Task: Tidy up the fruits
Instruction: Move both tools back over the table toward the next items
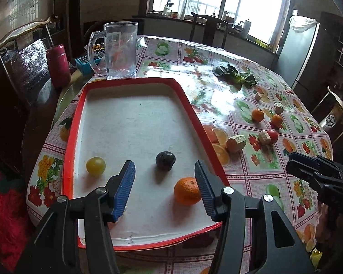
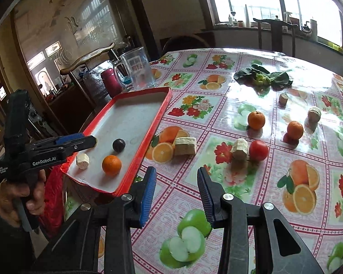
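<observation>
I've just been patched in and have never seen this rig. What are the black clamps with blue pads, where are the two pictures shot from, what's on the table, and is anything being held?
There is no robot here: a person holds a hand-operated clamp in each hand, and each clamp carries a camera looking along its two fingers.

The left view looks past the left gripper into the red tray. The right view looks past the right gripper over the table, and also shows the left hand on its handle.

In the tray lie an orange, a dark plum and a yellow fruit; the right view also shows a pale chunk there. On the table are two more oranges, a tomato, more pale chunks, leafy greens and a clear mug.

Both grippers are open and hold nothing.
</observation>
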Motion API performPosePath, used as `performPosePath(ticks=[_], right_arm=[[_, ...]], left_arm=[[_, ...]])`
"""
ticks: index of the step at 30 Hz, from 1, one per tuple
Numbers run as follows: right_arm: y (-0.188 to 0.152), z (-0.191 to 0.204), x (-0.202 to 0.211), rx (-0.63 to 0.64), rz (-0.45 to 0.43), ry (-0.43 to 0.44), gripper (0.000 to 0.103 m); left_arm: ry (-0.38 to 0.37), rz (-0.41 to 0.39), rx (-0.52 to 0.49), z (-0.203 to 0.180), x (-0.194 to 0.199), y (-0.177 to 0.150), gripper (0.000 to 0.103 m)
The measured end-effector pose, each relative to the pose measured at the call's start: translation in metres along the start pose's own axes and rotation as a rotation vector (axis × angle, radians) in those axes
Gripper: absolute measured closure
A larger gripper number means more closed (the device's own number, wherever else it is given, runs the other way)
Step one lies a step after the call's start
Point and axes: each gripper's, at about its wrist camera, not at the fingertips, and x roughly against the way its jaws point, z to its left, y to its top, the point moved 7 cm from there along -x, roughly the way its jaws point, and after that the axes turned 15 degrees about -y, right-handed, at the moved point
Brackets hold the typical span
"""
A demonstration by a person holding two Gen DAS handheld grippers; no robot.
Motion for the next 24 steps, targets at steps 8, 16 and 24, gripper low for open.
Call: performPosePath(ticks=[8, 16, 24], right_arm=[[-0.008, -0.027, 0.008, -0.035, -0.001, -0.038, 0.064], [-0.018, -0.058, 0.014, -0.076, 0.007, -0.085, 0.064], [-0.023, -0.09, 0.019, -0.121, 0.007, -0.131, 0.064]], left_arm=[[-0.034, 0.018, -0.022, -0.022, -0.011, -0.002, 0.05], [-0.075, 0.037, -0.059, -0.051, -0.022, 0.0, 0.05], [-0.113, 0.059, -0.084, -0.075, -0.038, 0.001, 0.05]])
